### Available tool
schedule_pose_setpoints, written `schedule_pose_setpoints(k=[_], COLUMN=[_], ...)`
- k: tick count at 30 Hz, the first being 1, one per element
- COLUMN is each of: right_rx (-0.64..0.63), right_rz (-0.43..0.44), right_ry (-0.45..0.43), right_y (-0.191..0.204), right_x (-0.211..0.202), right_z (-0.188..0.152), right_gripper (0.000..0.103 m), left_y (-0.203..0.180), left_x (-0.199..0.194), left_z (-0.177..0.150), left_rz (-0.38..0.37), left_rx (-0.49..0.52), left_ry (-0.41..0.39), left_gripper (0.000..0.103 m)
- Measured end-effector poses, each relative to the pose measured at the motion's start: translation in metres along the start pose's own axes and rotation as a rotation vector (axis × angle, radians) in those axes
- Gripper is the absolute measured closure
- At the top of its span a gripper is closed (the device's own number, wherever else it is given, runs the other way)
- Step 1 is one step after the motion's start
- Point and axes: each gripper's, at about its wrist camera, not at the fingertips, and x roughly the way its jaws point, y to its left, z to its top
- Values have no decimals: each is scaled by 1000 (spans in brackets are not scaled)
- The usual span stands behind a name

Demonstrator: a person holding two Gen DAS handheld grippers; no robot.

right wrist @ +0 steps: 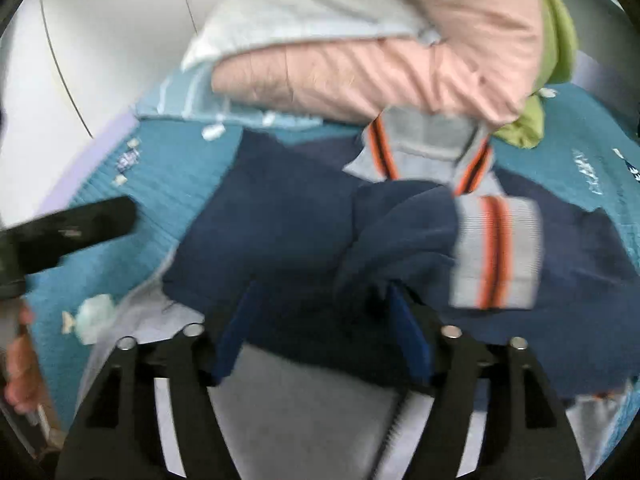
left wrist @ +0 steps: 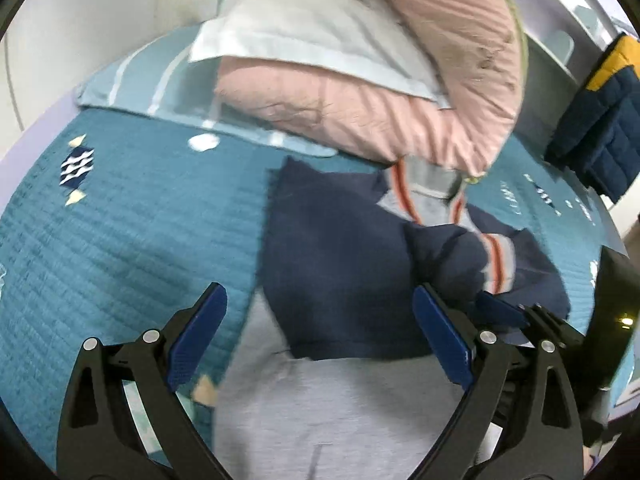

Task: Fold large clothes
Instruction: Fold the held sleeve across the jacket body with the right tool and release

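A navy and grey jacket (left wrist: pixel 340 264) with orange-striped collar and cuffs lies on a teal quilted bed cover (left wrist: pixel 120 240). Its grey lower part (left wrist: pixel 320 408) lies nearest me. My left gripper (left wrist: pixel 320 336) is open and empty, its blue pads spread above the jacket's left side. In the right wrist view my right gripper (right wrist: pixel 324 332) is open, its fingers astride the navy cloth (right wrist: pixel 280 240). A bunched navy sleeve with a striped cuff (right wrist: pixel 496 252) lies just past its right finger. The view is blurred.
A folded pink duvet (left wrist: pixel 400 92) with a pale pillow (left wrist: pixel 304 28) lies at the head of the bed, touching the jacket's collar. A navy and yellow quilted item (left wrist: pixel 600 128) hangs at the right. The other gripper's black body (right wrist: pixel 64 232) shows at the left.
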Motion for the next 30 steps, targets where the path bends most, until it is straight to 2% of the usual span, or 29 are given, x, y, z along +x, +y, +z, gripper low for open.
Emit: schedule_pose_setpoints(k=[3,4,6,8,10,11,14,17,18,20,25,28,30], right_rx=[70,118,166,228,265,265,296,381,410,450,452,470,474], right_rz=[33,31,13,40,76,73,-38,-94,-90,-26,-10,10,18], right_ry=[-22,-79,-128,-133,-106,-69,29,63,64,34,21,8,1], right_y=[-30,-51,-78,-111,-132,-140,-165,-196,-205,-215,-215,-217,-217], right_x=[-34,-53,-72,-77,-71,-64,-49,-45,-44,-49,-51,-51,-51], right_z=[-10,-14,-15,-10,-8,-7,-18,-40,-48,-59,-60,-61,-62], right_gripper=[36,36,39,66,81,84,96,96,96,96,97,97,97], left_y=[-24,-35,-58,-83,-114,-133,-173,-198,-208,-225,-253,-265,-264], left_x=[-4,-4,-1,4,12,18,40,59,66,79,96,111,132], left_z=[3,4,6,8,9,9,6,3,2,-2,-16,-22,-22], left_rz=[-40,-45,-63,-77,-105,-114,-107,-110,-105,-103,-101,-22,50], left_rx=[25,45,95,143,198,232,311,335,339,347,385,439,437], left_ry=[-7,-7,-1,9,25,32,76,112,117,135,148,151,198], left_gripper=[9,9,9,9,9,9,9,9,9,9,9,9,9])
